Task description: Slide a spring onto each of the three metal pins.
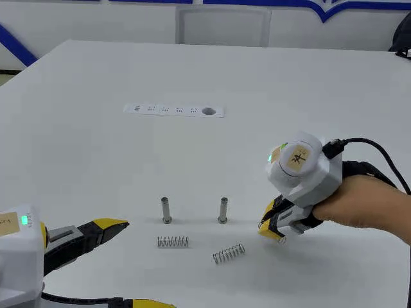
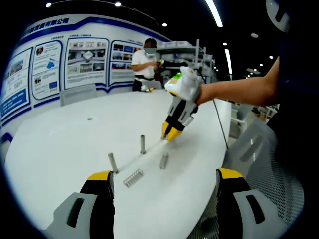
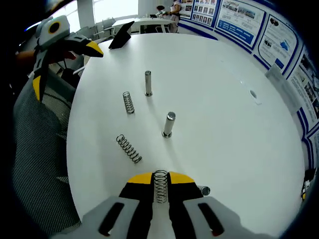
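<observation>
The head view is bright and evenly lit: the white bench (image 1: 257,77) shows no hard glare, and the pins (image 1: 166,210) throw only faint, short shadows. In the left gripper view, strip lights (image 2: 215,12) burn against a dark ceiling, and the fisheye bends the posters (image 2: 47,62) near the edge. In the right gripper view, the windows (image 3: 112,7) blow out to white. The spring (image 3: 160,185) between the fingers (image 3: 142,181) is sharp, the far room soft.
</observation>
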